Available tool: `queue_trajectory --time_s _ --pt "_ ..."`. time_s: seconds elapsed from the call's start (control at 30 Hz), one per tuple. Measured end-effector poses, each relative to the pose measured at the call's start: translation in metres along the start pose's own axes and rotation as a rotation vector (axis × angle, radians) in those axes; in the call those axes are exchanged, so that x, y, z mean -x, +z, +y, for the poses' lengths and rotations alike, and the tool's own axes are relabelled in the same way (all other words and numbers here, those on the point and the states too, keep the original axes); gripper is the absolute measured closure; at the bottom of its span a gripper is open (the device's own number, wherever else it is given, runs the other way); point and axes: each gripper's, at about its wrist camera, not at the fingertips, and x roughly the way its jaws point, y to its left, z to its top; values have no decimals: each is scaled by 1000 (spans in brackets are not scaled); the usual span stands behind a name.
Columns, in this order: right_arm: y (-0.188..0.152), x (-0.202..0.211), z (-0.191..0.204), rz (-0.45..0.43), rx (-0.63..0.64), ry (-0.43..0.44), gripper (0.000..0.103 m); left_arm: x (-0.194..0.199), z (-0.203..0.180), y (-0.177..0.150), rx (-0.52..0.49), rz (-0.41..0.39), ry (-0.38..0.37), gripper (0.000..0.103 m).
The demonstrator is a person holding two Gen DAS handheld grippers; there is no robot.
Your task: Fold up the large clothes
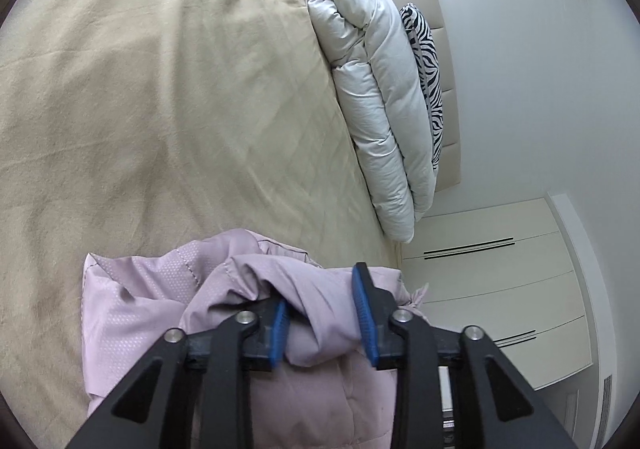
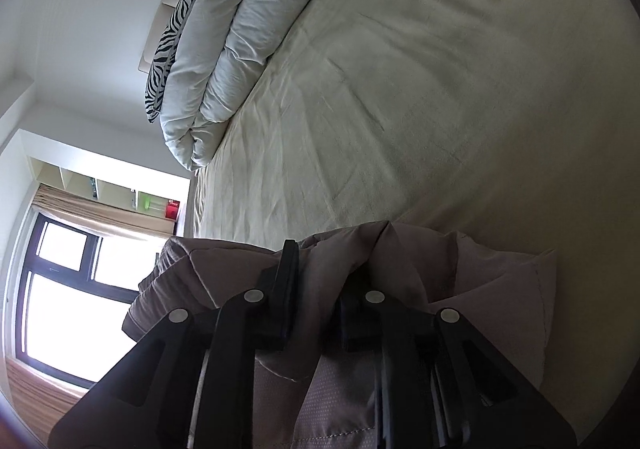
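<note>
A pale pink padded jacket [image 1: 152, 301] hangs bunched in front of the beige bed [image 1: 160, 89]. My left gripper [image 1: 322, 323] has its blue pads on either side of a thick fold of the jacket and is shut on it. In the right wrist view the same jacket [image 2: 480, 289] looks brownish in shadow. My right gripper [image 2: 320, 289] is shut on another bunched fold of it, held above the bed sheet [image 2: 400, 89].
A folded white duvet [image 1: 380, 109] and a zebra-print pillow [image 1: 428, 69] lie by the headboard. White wardrobe drawers [image 1: 500, 289] stand beside the bed. A bright window [image 2: 68, 289] with curtains and shelves [image 2: 120, 193] shows to the left.
</note>
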Motion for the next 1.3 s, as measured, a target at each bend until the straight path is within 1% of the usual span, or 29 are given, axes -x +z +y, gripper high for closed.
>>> queue_trajectory --time_s 0.03,0.1,0.13,0.17,0.2,0.23,0.27,0.3,0.33,0.37,0.47,0.5,0.53,0.57,0.6,0.67,0.7,0.73,0.8,0.9,0.97,1.03,1.13,1.23,1.3 --pt "0 0 -1 1 -3 12 85 5 -2 -1 -4 -17 -3 34" --pt "2 -1 -3 -2 -13 38 82 20 -10 -3 -21 -66 2 18" --pt "0 3 -2 -5 -16 47 78 27 -14 -5 -30 -81 15 15" --pt "-3 12 -1 -8 -18 58 75 33 -19 -7 -39 -92 19 14" --pt "-2 12 0 -11 -20 64 66 38 -24 -10 -52 -97 20 14" --pt "-6 20 1 -15 -19 77 46 43 -31 -13 -72 -102 29 14" --pt "-7 24 4 -22 -20 99 35 45 -40 -16 -105 -109 43 14" --pt "-9 30 7 -32 -18 115 10 47 -52 -21 -154 -115 63 14" --pt "-12 38 12 -52 -12 117 3 48 -65 -28 -210 -117 81 14" --pt "-16 48 16 -70 0 110 3 47 -78 -35 -270 -113 101 14" --pt "-30 68 42 -45 82 60 3 32 -124 -64 -490 -88 164 17" --pt "-37 70 57 -33 147 39 4 23 -138 -75 -569 -78 188 17" --pt "-49 78 76 -21 226 14 6 14 -151 -88 -654 -74 223 18" --pt "-60 77 97 -10 319 -35 10 2 -161 -100 -736 -76 263 18" --pt "-73 76 116 0 401 -87 19 -10 -167 -110 -802 -77 304 20" --pt "-98 65 146 38 522 -140 31 -37 -171 -122 -880 -58 380 24" --pt "-108 56 158 57 568 -162 46 -49 -170 -125 -903 -44 419 26" --pt "-118 48 169 75 618 -195 57 -61 -169 -127 -928 -32 461 26" --pt "-135 28 183 94 702 -264 66 -79 -162 -128 -964 -10 533 26" --pt "-146 -1 187 130 730 -297 68 -103 -145 -124 -1001 40 638 26" --pt "-148 -18 187 123 752 -340 68 -110 -134 -116 -997 50 659 26" --pt "-143 -34 182 140 731 -358 69 -115 -125 -108 -972 67 669 25" --pt "-136 -56 174 170 722 -384 69 -124 -113 -100 -950 82 693 23" --pt "-134 -76 172 187 758 -431 69 -132 -104 -96 -933 92 712 22" --pt "-133 -82 169 190 757 -441 70 -135 -99 -92 -923 95 715 21"
